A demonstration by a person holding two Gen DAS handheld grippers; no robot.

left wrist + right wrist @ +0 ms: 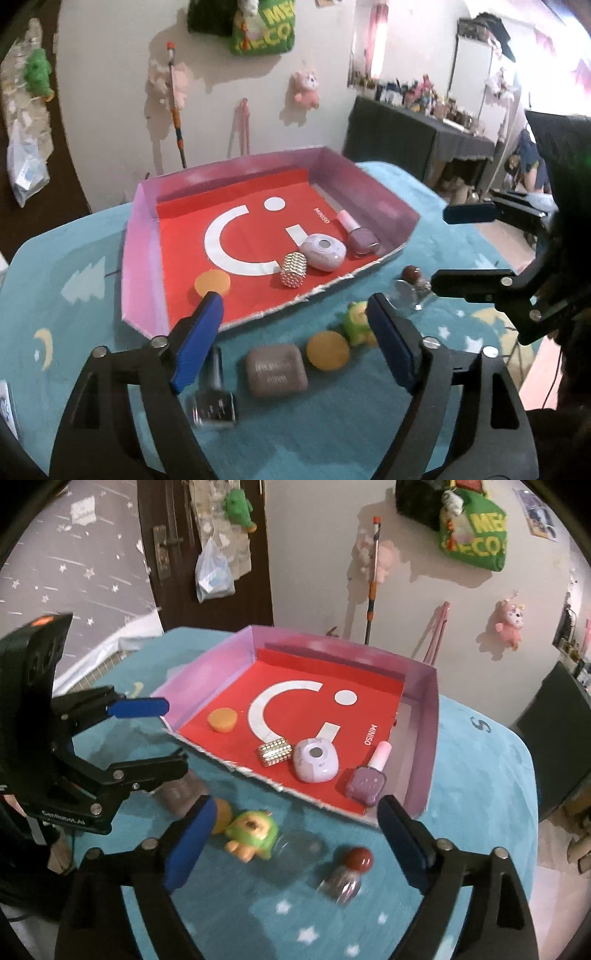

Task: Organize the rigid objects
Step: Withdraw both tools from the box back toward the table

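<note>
A pink-walled box with a red floor (142, 240) (430, 746) stands on the blue mat. In it lie an orange disc (212, 282) (221, 720), a studded roller (293, 274) (275, 752), a lilac oval case (323, 252) (315, 764) and a purple nail polish bottle (360, 233) (367, 781). On the mat in front lie a brown case (277, 369), an orange disc (328, 350), a green toy (356, 323) (251, 834), a small bottle with a red cap (347, 877) and a metal-headed item (214, 400). My left gripper (295, 339) is open above the brown case. My right gripper (295, 840) is open above the toy and bottle.
A clear round piece (297, 847) lies between the toy and the red-capped bottle. The mat's edge curves off on the right (524, 775). Plush toys and a stick hang on the wall behind. A dark cabinet (406, 133) stands at the far right.
</note>
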